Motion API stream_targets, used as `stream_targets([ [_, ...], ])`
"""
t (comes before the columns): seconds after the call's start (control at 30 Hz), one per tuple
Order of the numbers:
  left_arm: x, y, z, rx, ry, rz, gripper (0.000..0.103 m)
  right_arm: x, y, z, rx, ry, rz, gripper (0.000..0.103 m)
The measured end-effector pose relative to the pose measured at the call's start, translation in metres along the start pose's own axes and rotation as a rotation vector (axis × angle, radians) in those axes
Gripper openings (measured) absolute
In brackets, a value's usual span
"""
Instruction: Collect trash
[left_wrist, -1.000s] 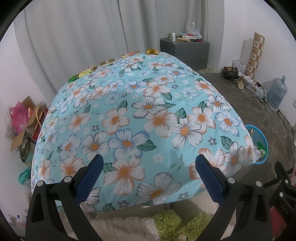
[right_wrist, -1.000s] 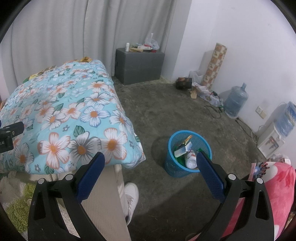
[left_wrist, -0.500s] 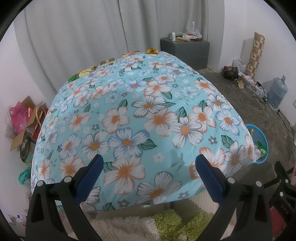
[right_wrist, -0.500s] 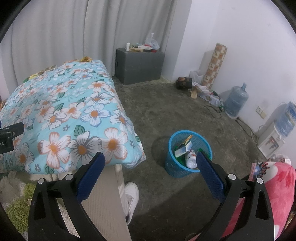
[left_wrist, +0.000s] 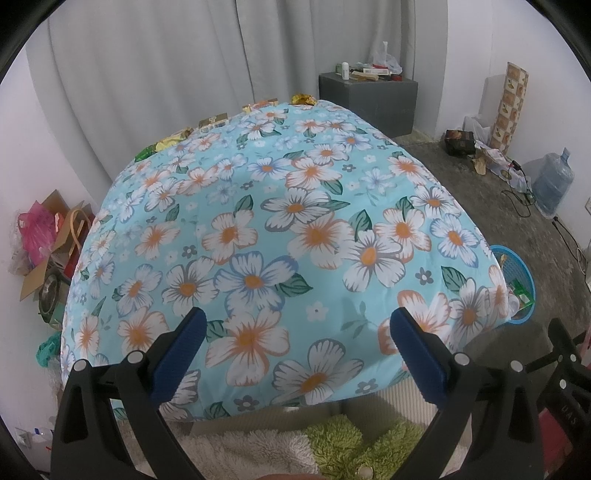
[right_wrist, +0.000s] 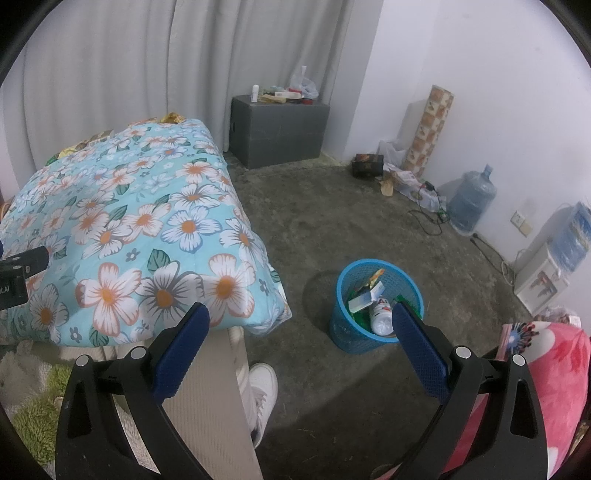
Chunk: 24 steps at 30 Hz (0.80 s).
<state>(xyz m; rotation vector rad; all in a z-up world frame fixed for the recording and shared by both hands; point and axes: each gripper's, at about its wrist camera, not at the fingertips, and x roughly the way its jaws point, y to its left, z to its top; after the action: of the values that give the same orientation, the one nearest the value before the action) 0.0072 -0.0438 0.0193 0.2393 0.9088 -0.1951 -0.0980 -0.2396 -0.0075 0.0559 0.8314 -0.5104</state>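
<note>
Several wrappers and small boxes (left_wrist: 212, 121) lie along the far edge of a bed under a light-blue floral quilt (left_wrist: 280, 229); one yellow wrapper (left_wrist: 303, 98) sits at the far corner. A blue mesh trash basket (right_wrist: 376, 304) with a bottle, cartons and packets inside stands on the floor right of the bed; its rim (left_wrist: 517, 266) peeks past the quilt in the left wrist view. My left gripper (left_wrist: 295, 347) is open above the quilt's near end, holding nothing. Over the floor my right gripper (right_wrist: 299, 343) hangs open and empty, near the basket.
A grey cabinet (right_wrist: 279, 129) with clutter stands by the curtain. A water jug (right_wrist: 471, 201), cables, a patterned roll (right_wrist: 428, 131) and a dispenser line the right wall. Boxes and bags (left_wrist: 48, 236) sit left of the bed. A person's trouser leg and white shoe (right_wrist: 262, 387) are below.
</note>
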Motion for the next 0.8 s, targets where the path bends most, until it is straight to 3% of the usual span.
stream_targets([
  [0.8,0.0035,-0.0001,-0.0033,0.018,0.012,-0.004,0.097,0.0001,0.0011,-0.0003,0.0,-0.002,-0.001,0.095],
])
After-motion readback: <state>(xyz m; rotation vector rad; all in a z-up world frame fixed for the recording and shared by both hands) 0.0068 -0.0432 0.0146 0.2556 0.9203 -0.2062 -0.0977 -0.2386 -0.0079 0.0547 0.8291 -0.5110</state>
